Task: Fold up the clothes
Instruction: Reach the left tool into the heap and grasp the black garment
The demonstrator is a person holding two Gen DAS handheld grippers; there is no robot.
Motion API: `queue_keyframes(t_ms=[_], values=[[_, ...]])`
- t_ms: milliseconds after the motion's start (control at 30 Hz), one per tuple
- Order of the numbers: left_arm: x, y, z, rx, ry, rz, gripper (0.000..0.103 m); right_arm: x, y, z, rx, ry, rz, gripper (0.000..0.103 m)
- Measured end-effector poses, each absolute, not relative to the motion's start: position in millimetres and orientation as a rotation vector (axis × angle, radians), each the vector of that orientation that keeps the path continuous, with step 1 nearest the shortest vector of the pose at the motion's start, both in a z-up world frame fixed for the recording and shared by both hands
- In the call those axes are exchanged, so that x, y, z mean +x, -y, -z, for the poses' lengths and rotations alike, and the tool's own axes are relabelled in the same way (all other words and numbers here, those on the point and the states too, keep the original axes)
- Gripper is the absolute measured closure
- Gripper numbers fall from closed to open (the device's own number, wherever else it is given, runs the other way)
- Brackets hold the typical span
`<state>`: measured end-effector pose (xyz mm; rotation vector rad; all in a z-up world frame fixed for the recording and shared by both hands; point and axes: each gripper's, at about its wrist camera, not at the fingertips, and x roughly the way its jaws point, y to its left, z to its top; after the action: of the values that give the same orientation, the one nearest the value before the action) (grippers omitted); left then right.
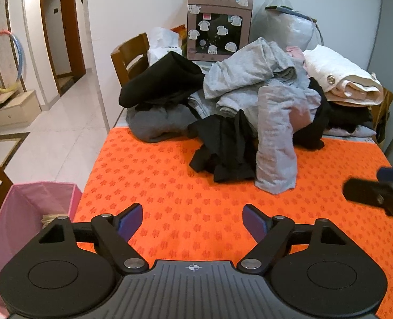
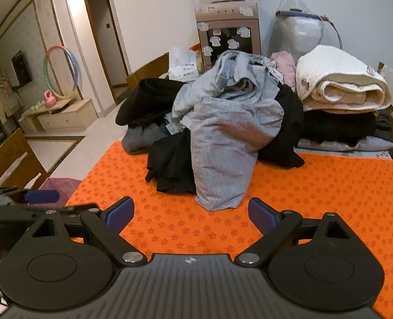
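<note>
Clothes pile [image 2: 223,122] sits at far side of desk, on the orange cloth [image 2: 316,186]; grey garment [image 2: 223,159] hangs forward over a black one [image 2: 169,167]. Left tool [image 1: 193,222] and right tool [image 2: 191,214] both spread, pinching nothing, above bare cloth. Pink bin [image 1: 23,212] beside desk, left.

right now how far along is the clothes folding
Looks done: a folded stack at the far right, topped by a rolled cream garment. In hand: nothing; the left gripper and right gripper are both open above the orange tablecloth. Left: the jumbled pile, with a light grey garment and a black garment nearest.
</note>
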<state>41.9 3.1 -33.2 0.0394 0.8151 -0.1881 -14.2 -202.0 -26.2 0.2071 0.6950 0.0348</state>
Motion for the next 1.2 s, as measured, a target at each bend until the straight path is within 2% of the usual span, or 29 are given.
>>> queue_keyframes(t_ms=[100, 233, 533, 700, 733, 767, 800, 933, 1200], values=[[63, 0, 40, 0.037, -0.815, 0.196, 0.027, -8, 204, 32, 0.213, -0.713, -0.028, 0.007], [94, 7, 51, 0.022, -0.817, 0.212, 0.039, 0, 208, 40, 0.227, -0.737, -0.014, 0.008], [153, 29, 75, -0.004, -0.827, 0.227, 0.048, 7, 223, 53, 0.261, -0.772, 0.038, 0.008], [184, 31, 92, -0.084, -0.922, 0.225, 0.070, 8, 231, 58, 0.280, -0.781, 0.061, 0.008], [189, 29, 95, -0.100, -0.938, 0.219, 0.080, 8, 232, 58, 0.282, -0.781, 0.064, 0.008], [192, 26, 97, -0.128, -0.944, 0.224, 0.094, 8, 232, 58, 0.284, -0.781, 0.066, 0.008], [194, 22, 98, -0.162, -0.947, 0.232, 0.098, 8, 233, 59, 0.285, -0.781, 0.068, 0.008], [189, 6, 88, -0.274, -0.918, 0.289, 0.100, 6, 234, 57, 0.288, -0.775, 0.070, 0.008], [152, -16, 36, -0.330, -0.807, 0.369, 0.100, -2, 225, 47, 0.265, -0.739, 0.033, 0.008]])
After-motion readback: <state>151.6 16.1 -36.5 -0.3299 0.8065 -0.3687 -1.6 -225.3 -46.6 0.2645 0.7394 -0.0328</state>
